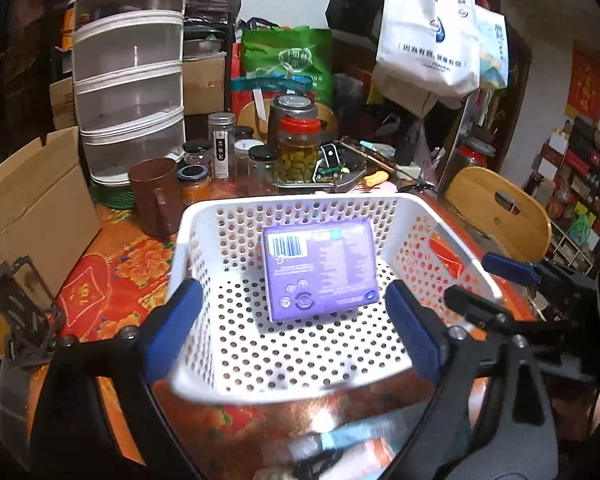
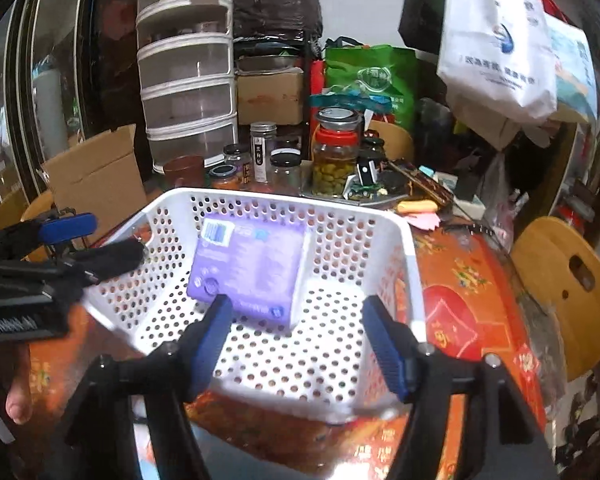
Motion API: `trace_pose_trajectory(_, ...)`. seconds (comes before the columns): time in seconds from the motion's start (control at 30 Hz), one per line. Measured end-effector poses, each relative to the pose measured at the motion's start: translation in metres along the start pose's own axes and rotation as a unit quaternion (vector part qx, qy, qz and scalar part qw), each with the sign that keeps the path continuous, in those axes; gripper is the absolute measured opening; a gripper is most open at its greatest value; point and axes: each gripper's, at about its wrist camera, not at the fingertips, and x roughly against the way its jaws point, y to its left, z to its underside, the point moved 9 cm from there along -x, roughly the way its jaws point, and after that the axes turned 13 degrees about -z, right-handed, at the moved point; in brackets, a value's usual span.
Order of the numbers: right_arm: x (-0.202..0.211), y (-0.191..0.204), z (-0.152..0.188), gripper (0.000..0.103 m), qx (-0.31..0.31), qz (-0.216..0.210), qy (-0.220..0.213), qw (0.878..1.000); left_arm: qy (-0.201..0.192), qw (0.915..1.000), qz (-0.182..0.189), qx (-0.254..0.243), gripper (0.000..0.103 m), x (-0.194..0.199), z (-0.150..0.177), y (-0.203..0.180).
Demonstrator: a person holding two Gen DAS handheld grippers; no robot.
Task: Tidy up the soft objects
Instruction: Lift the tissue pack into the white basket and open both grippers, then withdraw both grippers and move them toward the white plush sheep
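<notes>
A purple soft pack (image 1: 320, 268) with a barcode leans tilted inside a white perforated basket (image 1: 300, 202) on the red flowered tablecloth. My left gripper (image 1: 296, 324) hovers over the basket's near side, jaws wide and open, with nothing pressed between the blue pads. The right wrist view shows the same pack (image 2: 252, 268) in the basket (image 2: 284, 200). My right gripper (image 2: 298, 340) stands open just in front of it, left pad close to the pack's lower edge. Each gripper appears in the other's view: right gripper (image 1: 470, 276), left gripper (image 2: 116, 234).
Glass jars (image 1: 300, 152), a brown mug (image 1: 156, 196) and stacked clear drawers (image 1: 128, 80) crowd the table behind the basket. A cardboard box (image 1: 32, 216) sits left, a wooden chair (image 1: 500, 208) right. Blurred light-blue and orange packs (image 1: 352, 440) lie near the front edge.
</notes>
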Motion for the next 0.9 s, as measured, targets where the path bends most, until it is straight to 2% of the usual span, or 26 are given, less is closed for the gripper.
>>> trace_pose_trajectory(0.1,0.017,-0.004,0.006,0.071,-0.017,-0.012,-0.007,1.0,-0.015,0.9999,-0.005,0.002,0.098,0.028,0.01,0.011)
trace_pose_trajectory(0.2,0.043,-0.003,0.014,0.071,-0.021,-0.009,-0.024,0.999,-0.013,0.9997,-0.022,-0.006,0.099,0.053,0.03,0.019)
trace_pose_trajectory(0.4,0.089,0.011,0.043,0.073,-0.026,-0.022,-0.045,0.998,-0.032,0.9995,-0.006,-0.004,0.1,0.106,0.077,0.023)
trace_pose_trajectory(0.5,0.107,0.02,0.064,0.075,-0.033,-0.031,-0.054,0.998,-0.036,0.9993,-0.01,0.002,0.101,0.13,0.101,0.026)
trace_pose_trajectory(0.77,0.122,0.037,0.135,0.075,-0.052,-0.043,-0.045,0.997,-0.023,0.9995,-0.016,0.015,0.102,0.156,0.161,0.026)
trace_pose_trajectory(0.9,0.129,0.037,0.157,0.075,-0.059,-0.037,-0.044,0.997,-0.02,0.9992,-0.03,0.016,0.102,0.166,0.185,0.028)
